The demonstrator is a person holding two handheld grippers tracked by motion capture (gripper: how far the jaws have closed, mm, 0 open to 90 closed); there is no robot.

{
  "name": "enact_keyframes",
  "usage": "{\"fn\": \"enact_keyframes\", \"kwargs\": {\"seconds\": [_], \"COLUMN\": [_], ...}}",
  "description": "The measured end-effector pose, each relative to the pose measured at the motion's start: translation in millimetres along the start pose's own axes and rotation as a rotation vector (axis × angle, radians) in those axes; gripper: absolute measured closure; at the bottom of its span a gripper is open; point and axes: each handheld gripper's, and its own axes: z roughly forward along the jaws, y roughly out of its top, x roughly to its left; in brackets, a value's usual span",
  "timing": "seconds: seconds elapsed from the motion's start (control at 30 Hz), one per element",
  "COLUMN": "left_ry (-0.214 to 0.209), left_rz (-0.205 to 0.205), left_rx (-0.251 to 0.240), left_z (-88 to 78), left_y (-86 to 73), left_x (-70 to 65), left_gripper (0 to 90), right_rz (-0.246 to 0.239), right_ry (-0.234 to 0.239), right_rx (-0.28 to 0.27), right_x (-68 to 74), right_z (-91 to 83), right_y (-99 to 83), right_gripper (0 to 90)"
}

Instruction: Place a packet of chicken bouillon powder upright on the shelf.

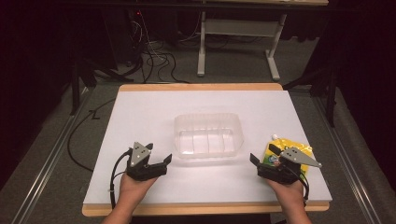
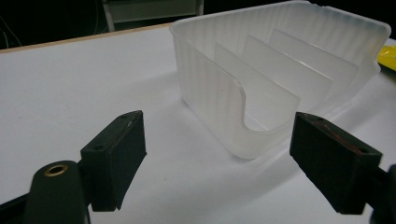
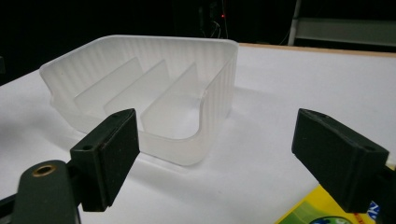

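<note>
Sitting in the middle of the white surface (image 1: pixel 140 116) is one clear frosted plastic bin (image 1: pixel 208 136) with three thin walls inside. One yellow pouch (image 1: pixel 275 151) lies near the right gripper (image 1: pixel 261 164). Left gripper (image 1: pixel 159 163) and right gripper both gape wide, holding nothing.

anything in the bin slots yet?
No, the clear divided bin has bare slots, and the yellow pouch lies on the table by the right gripper.

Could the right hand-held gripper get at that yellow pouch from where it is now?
Probably yes. The right hand-held gripper hangs open right over the yellow pouch, which lies flat on the table beside the plastic bin, nothing between them.
</note>
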Motion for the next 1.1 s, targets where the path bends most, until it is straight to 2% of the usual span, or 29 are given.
{"fn": "enact_keyframes", "kwargs": {"seconds": [0.07, 0.4, 0.47, 0.57, 0.73, 0.8, 0.87, 0.97, 1.03, 1.1], "left_ry": [0.006, 0.031, 0.035, 0.036, 0.021, 0.019, 0.015, 0.009, 0.008, 0.007], "left_rz": [0.008, 0.014, 0.010, -0.001, -0.004, -0.007, -0.028, -0.045, -0.041, -0.036], "left_rx": [0.002, 0.001, 0.000, 0.006, 0.007, 0.005, 0.000, -0.016, -0.035, -0.024], "left_z": [0.2, -2.3, -2.5, -2.4, -0.6, 1.4, 2.9, 3.5, 3.4, 5.2], "left_y": [-1.3, -4.5, -5.0, -6.0, -6.7, -5.7, -4.5, -1.9, -0.6, 0.2], "left_x": [1.8, 10.1, 12.2, 15.0, 15.1, 14.2, 13.6, 14.0, 14.0, 13.7], "left_gripper": [19.4, 20.6, 20.8, 22.0, 24.4, 24.9, 25.1, 29.7, 33.7, 34.8], "right_rz": [-0.022, -0.008, -0.011, -0.021, -0.041, -0.026, -0.005, 0.015, 0.036, 0.062], "right_ry": [-0.018, -0.016, -0.015, -0.021, -0.087, -0.114, -0.144, -0.201, -0.235, -0.273], "right_rx": [0.011, 0.019, 0.025, 0.041, 0.061, 0.070, 0.070, 0.085, 0.095, 0.112], "right_x": [-0.2, -8.8, -9.3, -11.4, -19.7, -26.7, -35.0, -47.2, -55.5, -62.9], "right_z": [1.5, -0.9, -1.5, -3.8, -15.2, -22.3, -30.2, -42.5, -49.2, -54.9], "right_y": [-0.8, -4.6, -5.3, -6.4, -8.7, -10.8, -13.4, -18.3, -23.1, -29.1], "right_gripper": [14.8, 16.1, 18.3, 27.4, 40.8, 45.2, 51.0, 60.1, 65.6, 70.6]}}
